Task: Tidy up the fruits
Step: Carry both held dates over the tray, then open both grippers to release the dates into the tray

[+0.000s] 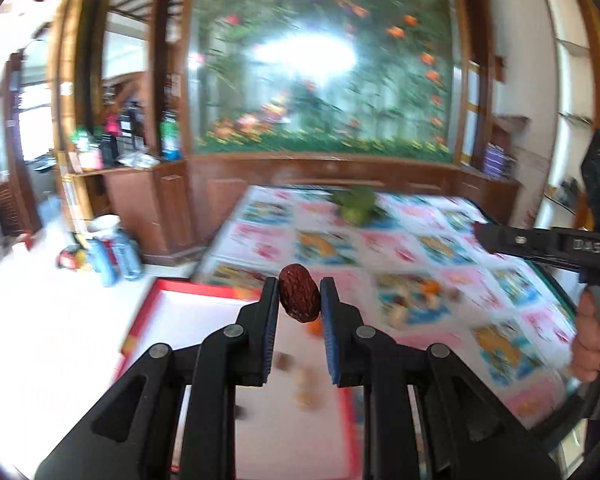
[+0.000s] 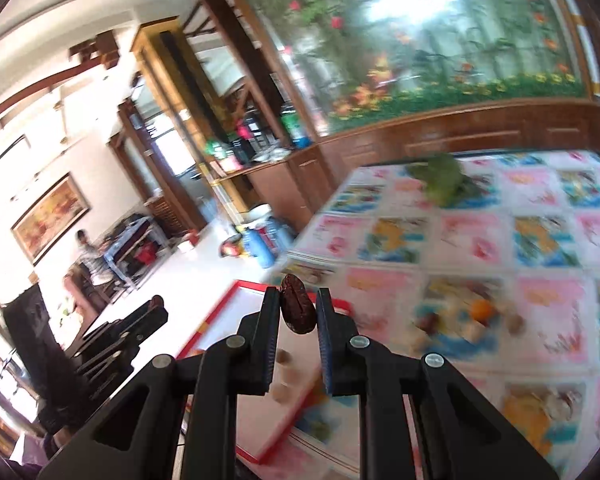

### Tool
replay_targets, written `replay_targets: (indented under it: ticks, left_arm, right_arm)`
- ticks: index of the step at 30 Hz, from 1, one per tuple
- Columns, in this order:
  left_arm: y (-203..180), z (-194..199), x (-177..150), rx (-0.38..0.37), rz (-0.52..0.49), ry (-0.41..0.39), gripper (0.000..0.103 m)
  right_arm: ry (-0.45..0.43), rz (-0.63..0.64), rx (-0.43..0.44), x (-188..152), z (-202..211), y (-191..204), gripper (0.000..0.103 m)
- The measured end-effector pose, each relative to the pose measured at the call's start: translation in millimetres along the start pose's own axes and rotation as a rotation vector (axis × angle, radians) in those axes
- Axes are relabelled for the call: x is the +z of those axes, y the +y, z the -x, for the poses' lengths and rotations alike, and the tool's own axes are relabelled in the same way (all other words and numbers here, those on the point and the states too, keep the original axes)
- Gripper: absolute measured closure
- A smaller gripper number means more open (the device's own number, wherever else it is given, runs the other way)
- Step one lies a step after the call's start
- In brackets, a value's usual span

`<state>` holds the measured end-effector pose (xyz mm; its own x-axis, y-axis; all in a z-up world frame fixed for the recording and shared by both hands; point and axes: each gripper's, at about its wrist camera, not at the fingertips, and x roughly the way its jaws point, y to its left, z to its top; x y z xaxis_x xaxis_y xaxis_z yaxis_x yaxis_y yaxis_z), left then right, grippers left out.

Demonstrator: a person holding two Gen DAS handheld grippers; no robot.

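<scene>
Overhead, a floral mural (image 1: pixel 320 60) backs the patterned table (image 1: pixel 420 248).

A lived-in home is showing here, most likely a living or dining room. A large garden-scene mural (image 1: pixel 320 60) is filling the far wall above wooden wainscot panelling (image 1: pixel 320 176). A wooden cabinet (image 1: pixel 132 184) is carrying bottles and clutter. A flower-patterned cloth is covering the surface (image 1: pixel 420 248). Thermos flasks (image 1: pixel 116 256) are standing on the pale tiled floor (image 1: pixel 40 300). A framed painting (image 2: pixel 50 218) is hanging on a side wall.
</scene>
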<state>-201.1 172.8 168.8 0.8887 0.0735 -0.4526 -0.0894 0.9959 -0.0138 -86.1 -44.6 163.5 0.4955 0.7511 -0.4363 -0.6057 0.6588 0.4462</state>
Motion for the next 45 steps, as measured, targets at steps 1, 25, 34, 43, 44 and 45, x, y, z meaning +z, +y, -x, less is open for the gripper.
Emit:
replay_targets:
  ticks: [1,25,34,43,44,45]
  left_arm:
    - [16,-1,4,0.031,0.015,-0.002,0.081]
    - [112,-169,-40,0.118,0.113,0.458,0.08]
    - [118,-189,-58,0.104,0.168,0.577,0.08]
    - [113,-172,-48,0.195,0.15,0.52,0.043]
    - [110,-164,-45,0.2,0.149,0.494,0.043]
    - [105,-155,-42,0.193,0.149,0.466,0.043]
  right_arm:
    - [0.006,0.003,0.02,5,-8,6,0.087]
    - [0.482,0.142,-0.109,-57,-256,15,0.087]
    - [0.538,0.102,-0.137,-68,-259,16,0.086]
    - [0.348,0.01,-0.051,-50,-185,-2,0.065]
    - [0.314,0.004,-0.054,-48,-170,-8,0.065]
    - [0.288,0.003,-0.067,-46,-158,-12,0.063]
